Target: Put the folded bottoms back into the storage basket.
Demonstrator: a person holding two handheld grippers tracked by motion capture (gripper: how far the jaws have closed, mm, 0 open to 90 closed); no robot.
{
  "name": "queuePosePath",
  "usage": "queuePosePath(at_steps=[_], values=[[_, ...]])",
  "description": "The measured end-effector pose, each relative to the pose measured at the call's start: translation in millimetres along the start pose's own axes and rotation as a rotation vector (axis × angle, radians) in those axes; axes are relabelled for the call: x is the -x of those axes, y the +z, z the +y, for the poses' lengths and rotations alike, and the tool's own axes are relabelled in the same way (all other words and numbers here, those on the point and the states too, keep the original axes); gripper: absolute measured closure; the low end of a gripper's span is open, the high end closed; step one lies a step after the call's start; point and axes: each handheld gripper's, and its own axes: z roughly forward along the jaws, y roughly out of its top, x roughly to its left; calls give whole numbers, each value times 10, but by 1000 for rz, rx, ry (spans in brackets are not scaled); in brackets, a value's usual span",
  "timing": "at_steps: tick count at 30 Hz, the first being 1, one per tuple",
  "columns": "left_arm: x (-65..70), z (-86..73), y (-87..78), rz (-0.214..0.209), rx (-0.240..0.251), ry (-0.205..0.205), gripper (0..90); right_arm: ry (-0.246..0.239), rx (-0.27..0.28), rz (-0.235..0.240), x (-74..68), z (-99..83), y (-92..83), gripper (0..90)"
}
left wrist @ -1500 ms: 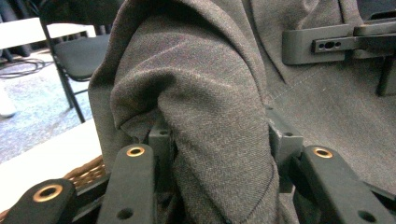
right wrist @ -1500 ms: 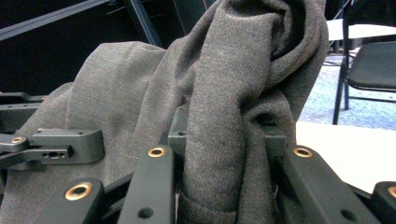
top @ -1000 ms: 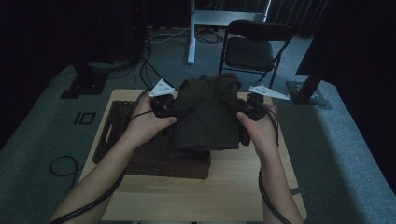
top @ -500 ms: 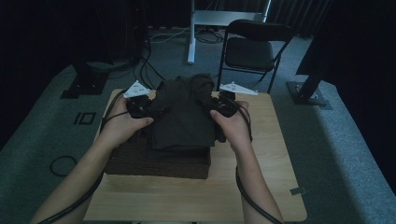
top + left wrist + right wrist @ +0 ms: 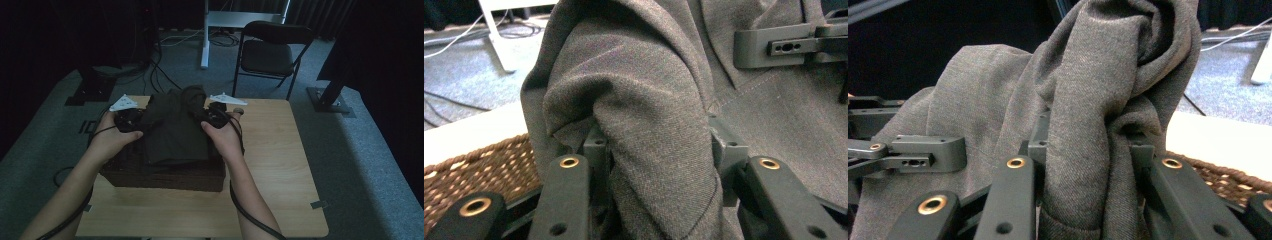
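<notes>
Grey-green garment (image 5: 175,127), soft, limp and light: thick bunched folds are clenched in the left gripper (image 5: 654,165) and right gripper (image 5: 1088,165) jaws at its far corners, its body draped over a wicker basket (image 5: 160,175) on the desk (image 5: 280,165).

The folded grey cloth garment (image 5: 175,132) sits over the brown woven wicker basket (image 5: 165,175) (on the light wooden table's (image 5: 280,165) left half); a black folding chair (image 5: 270,55) stands behind.
</notes>
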Motion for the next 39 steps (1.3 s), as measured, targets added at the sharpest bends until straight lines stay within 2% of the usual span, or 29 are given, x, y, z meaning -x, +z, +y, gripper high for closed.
queuePosePath(at_steps=[7, 12, 16, 28, 34, 39], values=[[-169, -196, 142, -3, -36, -17, 569, 14, -16, -29, 14, -224, 223, 671], [-257, -335, 302, -9, -52, -21, 568, 40, -34, -42, 98, -386, 357, 671], [-321, -458, 434, -16, -82, -44, 568, 62, -60, -56, 177, -520, 453, 671], [-442, -714, 744, 11, -135, -97, 566, 126, -116, -112, 342, -768, 710, 671], [-493, -848, 829, 24, -158, -101, 565, 115, -163, -137, 397, -871, 785, 672], [-506, -933, 904, 44, -189, -86, 562, 150, -208, -150, 462, -1000, 842, 674]])
